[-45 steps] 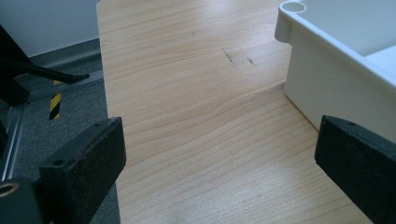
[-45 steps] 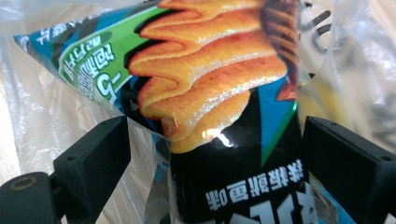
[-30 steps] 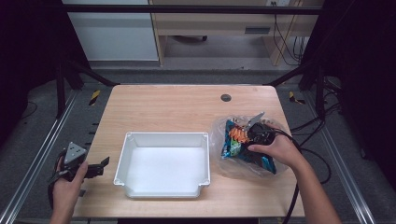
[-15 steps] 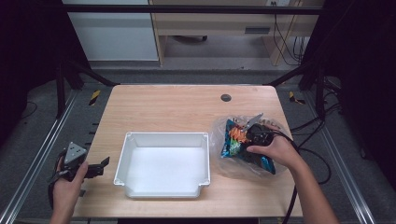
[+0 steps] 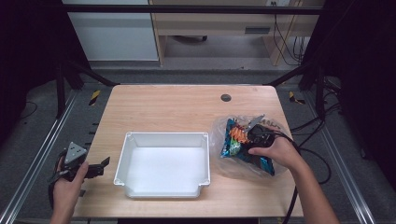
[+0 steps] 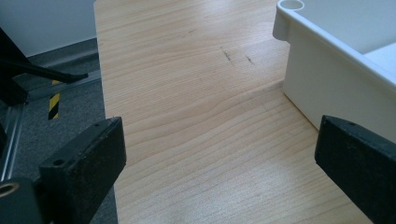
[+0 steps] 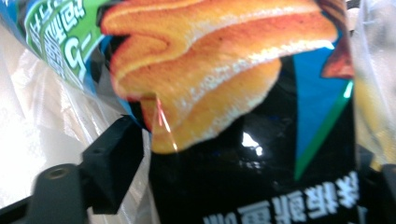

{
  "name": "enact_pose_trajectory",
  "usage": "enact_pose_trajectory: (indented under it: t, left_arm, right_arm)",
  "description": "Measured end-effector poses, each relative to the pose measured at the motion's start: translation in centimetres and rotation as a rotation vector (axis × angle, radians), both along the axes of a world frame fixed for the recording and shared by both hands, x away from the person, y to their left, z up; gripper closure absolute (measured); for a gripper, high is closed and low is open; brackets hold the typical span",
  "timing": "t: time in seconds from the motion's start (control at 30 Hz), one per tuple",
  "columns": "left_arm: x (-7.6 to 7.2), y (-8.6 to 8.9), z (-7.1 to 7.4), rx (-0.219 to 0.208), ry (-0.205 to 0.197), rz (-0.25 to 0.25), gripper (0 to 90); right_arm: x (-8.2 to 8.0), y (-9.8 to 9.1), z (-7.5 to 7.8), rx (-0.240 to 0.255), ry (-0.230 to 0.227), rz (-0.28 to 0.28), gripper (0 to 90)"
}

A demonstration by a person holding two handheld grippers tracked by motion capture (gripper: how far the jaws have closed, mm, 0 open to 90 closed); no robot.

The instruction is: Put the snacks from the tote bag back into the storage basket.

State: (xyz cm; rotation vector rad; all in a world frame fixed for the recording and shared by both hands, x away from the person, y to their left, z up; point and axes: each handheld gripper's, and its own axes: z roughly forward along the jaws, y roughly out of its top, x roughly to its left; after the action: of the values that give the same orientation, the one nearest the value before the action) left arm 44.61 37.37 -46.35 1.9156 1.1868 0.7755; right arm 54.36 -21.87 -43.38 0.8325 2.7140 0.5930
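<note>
Near the worktop's right edge, toward the front: right gripper (image 5: 256, 127) held low on a snack bag (image 5: 232, 142), blue and black with orange crisps printed on it. Bag lying inside a crumpled clear plastic bag (image 5: 217, 133), which rests on the wood. Seen along the right gripper (image 7: 252, 154) in its own view: jaws spread wide, one either side of the snack bag (image 7: 243, 93), the left one touching the wrapper's edge, not pinched together.

At the front middle of the worktop (image 5: 177, 105): white tray (image 5: 161, 136), rectangular, just left of the plastic bag.

Past the front left corner, off the worktop's left edge: left gripper (image 5: 99, 166) in the person's hand, pointing toward the tray, well apart from it. From the left gripper (image 6: 219, 140) view: jaws released and far apart, bare wood between them, the tray (image 6: 327, 70) wall beside the right jaw, gripping nothing.

Toward the back edge, right of centre: small dark round hole (image 5: 226, 97) in the wood.
</note>
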Motion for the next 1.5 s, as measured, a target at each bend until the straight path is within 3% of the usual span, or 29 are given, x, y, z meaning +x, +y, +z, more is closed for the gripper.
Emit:
enact_pose_trajectory:
  t: [0.17, 0.77, 1.33, 1.5]
  left_arm:
    - [0.0, 0.0, 0.0, 0.001, 0.0, 0.0, 1.9]
    - [0.0, 0.1, 0.0, -0.001, 0.002, 0.0, 1.9]
    - [0.0, 0.1, 0.0, 0.0, 0.001, 0.0, 1.9]
    - [0.0, 0.1, 0.1, 0.0, 0.002, 0.0, 1.9]
  right_arm:
    - [-0.1, -0.3, 0.2, -0.01, -0.01, 0.002, 33.3]
    - [-0.6, -0.5, 0.9, -0.002, -0.035, 0.016, 40.2]
    - [-2.1, -2.0, 3.5, 0.115, -0.13, -0.023, 40.6]
    - [-2.5, -2.2, 4.7, 0.123, -0.161, -0.026, 40.7]
